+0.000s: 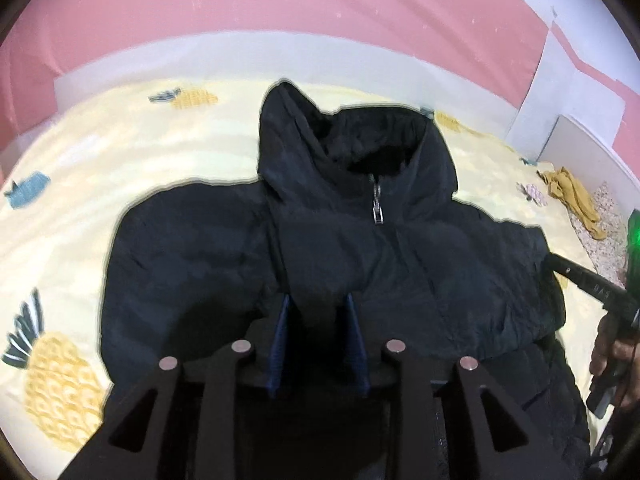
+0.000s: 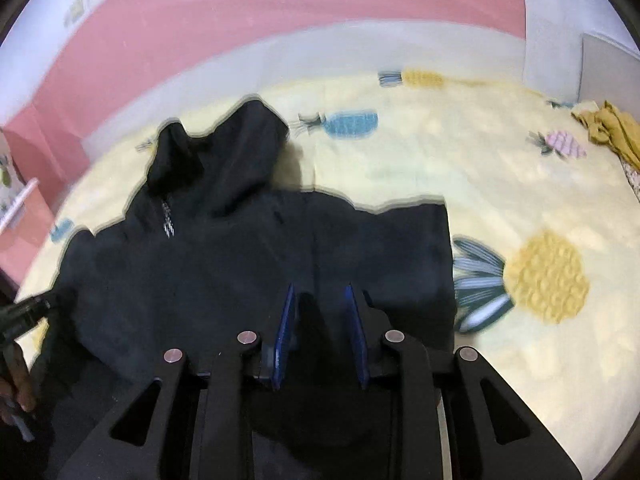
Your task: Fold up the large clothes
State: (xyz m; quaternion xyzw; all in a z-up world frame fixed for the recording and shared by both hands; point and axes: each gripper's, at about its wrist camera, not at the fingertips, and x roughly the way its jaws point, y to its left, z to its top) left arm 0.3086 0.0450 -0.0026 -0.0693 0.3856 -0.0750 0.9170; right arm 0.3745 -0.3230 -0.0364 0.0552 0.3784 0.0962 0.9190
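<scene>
A black hooded jacket (image 1: 400, 248) lies front up on the bed, hood (image 1: 340, 140) away from me and zipper pull (image 1: 377, 208) at the collar. My left gripper (image 1: 319, 300) is shut on a raised fold of the jacket's left front, with cloth bunched between the blue pads. My right gripper (image 2: 320, 292) is shut on a fold of the same jacket (image 2: 200, 260) near its right side. One of the right gripper's fingers (image 1: 576, 276) shows at the jacket's right edge in the left wrist view. The lower hem is hidden under the grippers.
The bed sheet (image 1: 120, 160) is pale yellow with pineapple prints. A crumpled mustard garment (image 2: 612, 124) lies at the far right by a white bed frame (image 1: 580, 140). A pink wall (image 1: 280, 8) runs behind. A person's hand (image 1: 608, 352) holds the right tool.
</scene>
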